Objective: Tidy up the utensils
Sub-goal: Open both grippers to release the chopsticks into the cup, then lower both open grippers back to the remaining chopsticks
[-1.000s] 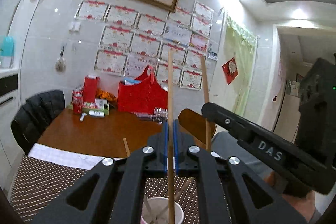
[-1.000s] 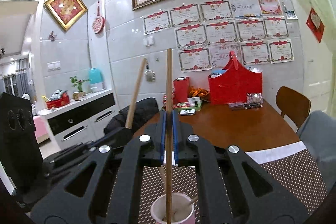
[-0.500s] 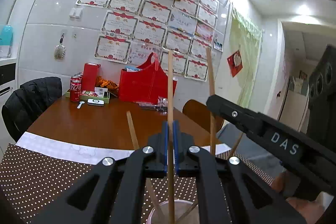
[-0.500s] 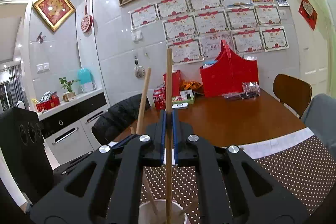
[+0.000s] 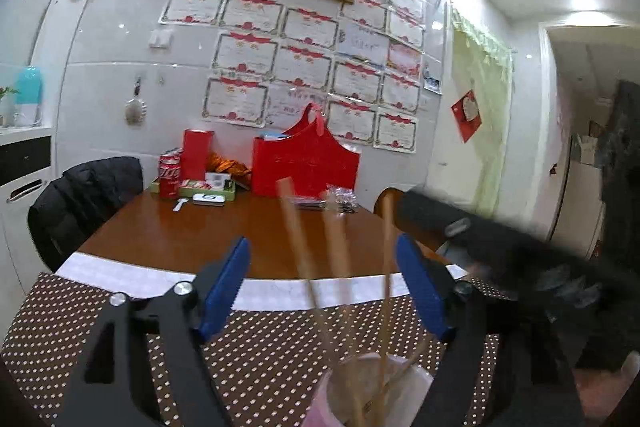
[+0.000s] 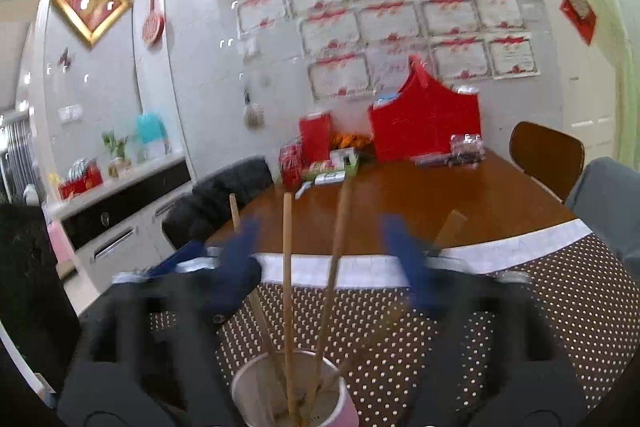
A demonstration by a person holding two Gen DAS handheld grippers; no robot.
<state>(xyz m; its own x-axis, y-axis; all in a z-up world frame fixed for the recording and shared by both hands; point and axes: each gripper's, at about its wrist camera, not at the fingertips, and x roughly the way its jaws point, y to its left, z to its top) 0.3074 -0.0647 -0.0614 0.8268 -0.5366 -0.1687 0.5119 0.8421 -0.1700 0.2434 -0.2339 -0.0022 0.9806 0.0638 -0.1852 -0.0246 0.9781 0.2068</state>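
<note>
A pink-and-white paper cup (image 6: 294,393) stands on the dotted placemat (image 6: 560,307) and holds several wooden chopsticks (image 6: 287,267) that lean upright. The cup also shows in the left wrist view (image 5: 372,391) with the chopsticks (image 5: 298,239). My left gripper (image 5: 322,287) is open, its blue pads wide apart on either side of the chopsticks. My right gripper (image 6: 320,259) is open too, blurred, above the cup. The right gripper body (image 5: 520,259) shows blurred in the left wrist view.
The brown wooden table (image 5: 200,227) carries a red bag (image 5: 304,163), a red box (image 5: 196,155), cola cans (image 5: 170,179) and small items at the back. A black chair with a jacket (image 5: 84,195) is on the left, a wooden chair (image 6: 546,159) on the right.
Both grippers have opened and let go of their chopsticks, which now stand loose in the cup. Both views are blurred by motion.
</note>
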